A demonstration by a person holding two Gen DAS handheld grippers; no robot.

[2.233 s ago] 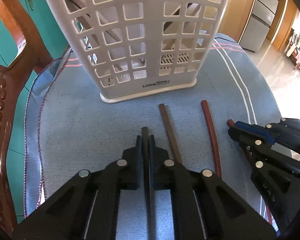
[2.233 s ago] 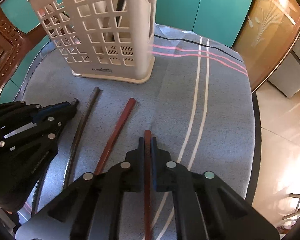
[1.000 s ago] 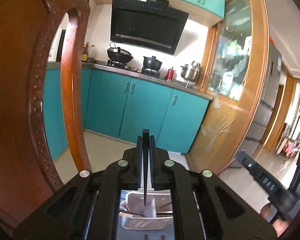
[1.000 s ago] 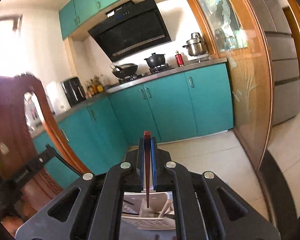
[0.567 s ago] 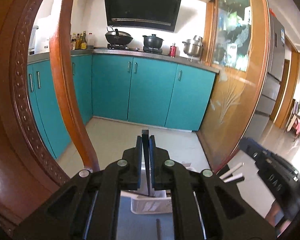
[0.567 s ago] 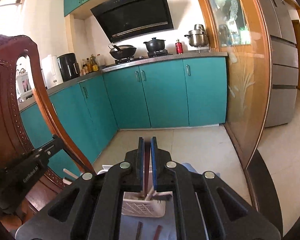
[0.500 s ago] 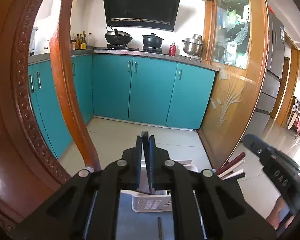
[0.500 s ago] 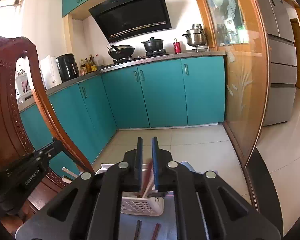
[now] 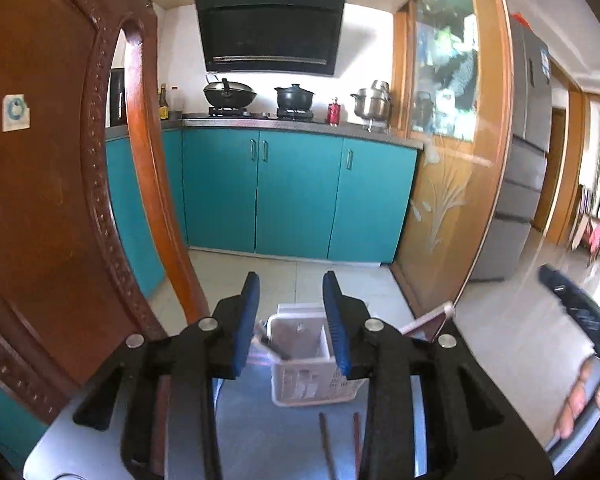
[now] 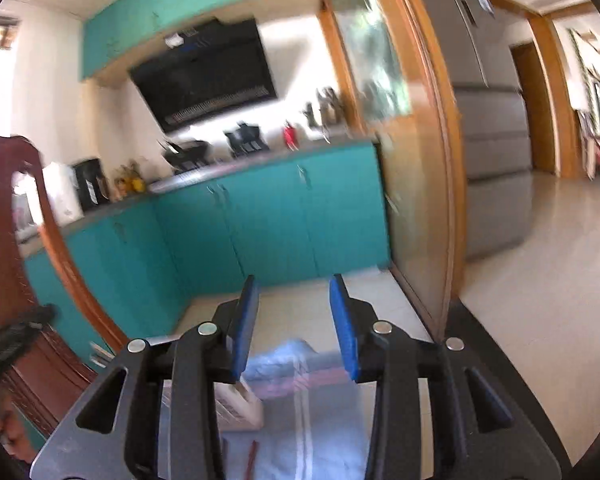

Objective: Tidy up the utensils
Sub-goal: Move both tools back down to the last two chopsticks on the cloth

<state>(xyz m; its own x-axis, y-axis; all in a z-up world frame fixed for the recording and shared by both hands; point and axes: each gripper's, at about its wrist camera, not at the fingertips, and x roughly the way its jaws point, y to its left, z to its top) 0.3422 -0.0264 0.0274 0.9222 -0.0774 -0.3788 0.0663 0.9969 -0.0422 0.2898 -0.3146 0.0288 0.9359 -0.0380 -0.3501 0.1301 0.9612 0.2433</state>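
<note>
The blue-padded fingers of the left gripper stand spread wide with nothing between them, and the right gripper is likewise parted and empty, its fingers framing only floor and cloth. Half a second ago each pair was pressed close around a chopstick held upright over the holder; both sticks are now gone from the jaws. Directly below the left gripper sits the white utensil holder on the blue-grey tablecloth, seen from above, with a dark stick leaning in its left side; what else lies inside is too dim to make out. Pale and dark stick ends poke up at the holder's right edge, partly hidden behind the gripper body. In front of the holder two loose chopsticks lie on the cloth, a brown one and a reddish one, their near ends cut off by the frame. The right wrist view is blurred: the holder shows only as a pale corner behind the left finger, with a red chopstick on the striped cloth just before it. The person's right hand appears at the far right edge.
</note>
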